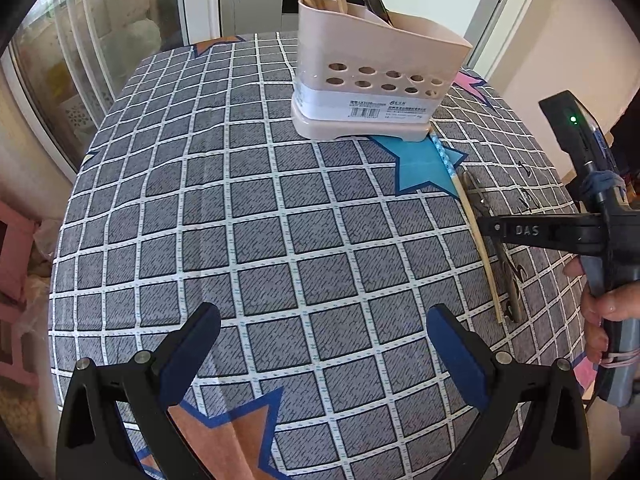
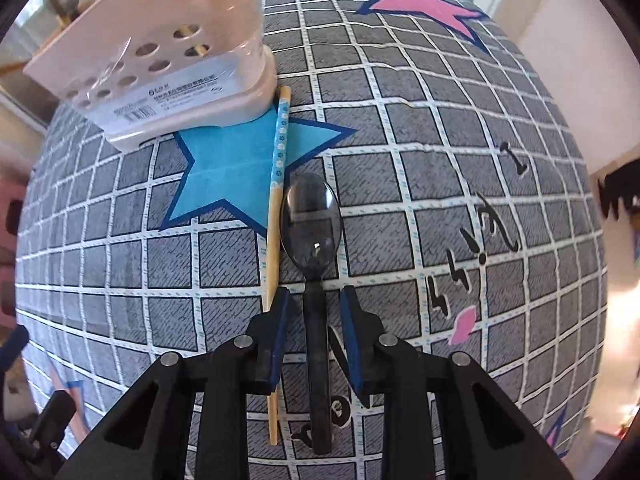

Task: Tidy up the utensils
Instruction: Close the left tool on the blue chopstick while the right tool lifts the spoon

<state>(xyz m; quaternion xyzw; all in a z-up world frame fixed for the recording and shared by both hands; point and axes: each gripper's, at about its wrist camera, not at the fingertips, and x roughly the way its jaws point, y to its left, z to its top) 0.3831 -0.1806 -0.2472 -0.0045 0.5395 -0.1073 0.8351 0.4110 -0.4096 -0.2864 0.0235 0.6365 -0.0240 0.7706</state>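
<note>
Right claw (image 2: 315, 300) astride black spoon (image 2: 311, 220), chopstick (image 2: 276, 200) alongside.

From my remote station, both fisheye views come through bright and sharp under daylight. In the left wrist view the light enters through the glass door (image 1: 80, 60) at upper left, which carries pale reflections and washes out what lies behind it. The checked cloth (image 1: 260, 220) on the desk bows strongly toward the rim, and black corners frame each picture. In the right wrist view the black spoon (image 2: 311, 220) shows a mirror-like sheen with a small white glint in its bowl; clear wrap on the pink utensil holder (image 2: 160, 60) throws glare. Shadows are soft and short. The far wall at right is overexposed.
</note>
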